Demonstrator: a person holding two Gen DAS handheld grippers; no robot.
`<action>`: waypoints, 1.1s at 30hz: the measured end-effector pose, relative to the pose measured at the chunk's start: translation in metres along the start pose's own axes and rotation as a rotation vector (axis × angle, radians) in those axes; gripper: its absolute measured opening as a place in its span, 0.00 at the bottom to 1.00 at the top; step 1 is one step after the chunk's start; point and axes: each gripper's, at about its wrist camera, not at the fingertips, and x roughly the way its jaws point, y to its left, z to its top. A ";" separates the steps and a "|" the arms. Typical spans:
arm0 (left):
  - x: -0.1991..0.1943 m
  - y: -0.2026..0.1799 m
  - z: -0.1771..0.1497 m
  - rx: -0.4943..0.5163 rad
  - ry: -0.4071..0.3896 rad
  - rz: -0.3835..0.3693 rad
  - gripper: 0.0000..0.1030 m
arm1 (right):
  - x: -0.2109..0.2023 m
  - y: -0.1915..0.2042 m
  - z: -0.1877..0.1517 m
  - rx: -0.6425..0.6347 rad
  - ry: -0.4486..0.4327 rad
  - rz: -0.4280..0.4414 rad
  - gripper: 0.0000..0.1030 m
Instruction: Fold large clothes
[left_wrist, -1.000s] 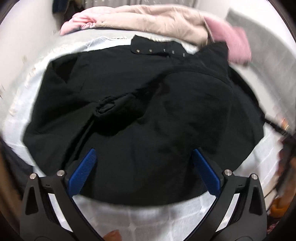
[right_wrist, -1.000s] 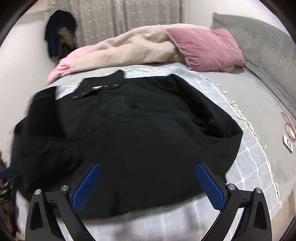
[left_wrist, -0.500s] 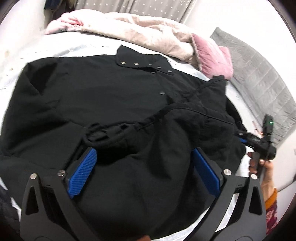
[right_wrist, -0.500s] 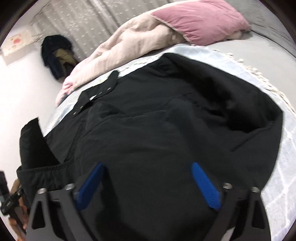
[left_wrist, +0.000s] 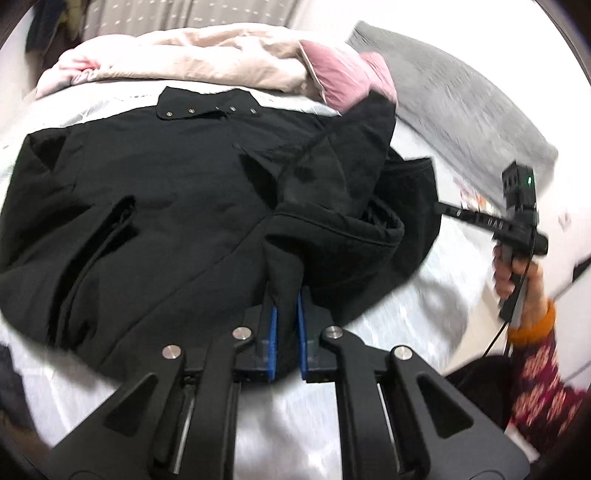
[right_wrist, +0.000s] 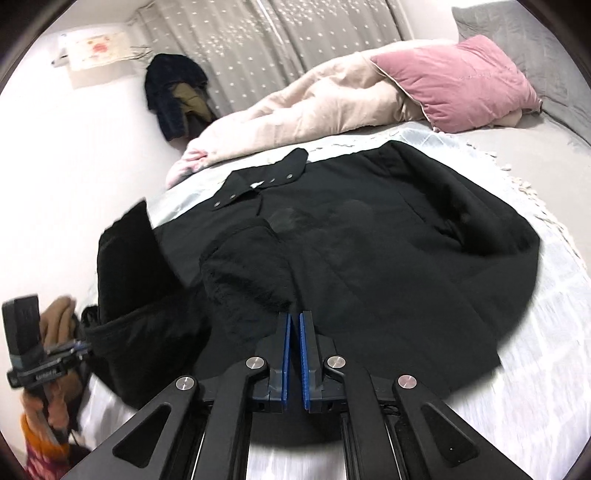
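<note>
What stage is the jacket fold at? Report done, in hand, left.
Done: the black jacket lies spread on the bed, collar towards the pink pillow.
In hand: both jaws have just closed on the near hem. The left hand-held gripper pinches a lifted flap; the right hand-held gripper grips the hem too.
Left: no fold is laid flat yet, so the folding itself remains.

jacket (right_wrist: 369, 266) on bed (right_wrist: 535, 350); duvet (right_wrist: 314, 103), pillow (right_wrist: 458, 85) behind

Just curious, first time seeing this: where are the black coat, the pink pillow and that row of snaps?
black coat (right_wrist: 388, 266), right wrist view, mid body.
pink pillow (right_wrist: 458, 85), right wrist view, centre.
row of snaps (left_wrist: 210, 109), left wrist view, collar flap.
</note>
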 end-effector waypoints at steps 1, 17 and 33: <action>-0.007 -0.005 -0.011 0.024 0.015 0.010 0.09 | -0.005 0.000 -0.004 -0.008 0.004 -0.010 0.04; -0.092 -0.022 -0.049 0.090 0.012 0.186 0.83 | -0.087 -0.025 -0.067 0.004 0.053 -0.237 0.76; 0.015 -0.020 0.021 -0.057 0.126 0.328 0.81 | 0.084 0.066 0.084 0.091 0.149 -0.355 0.76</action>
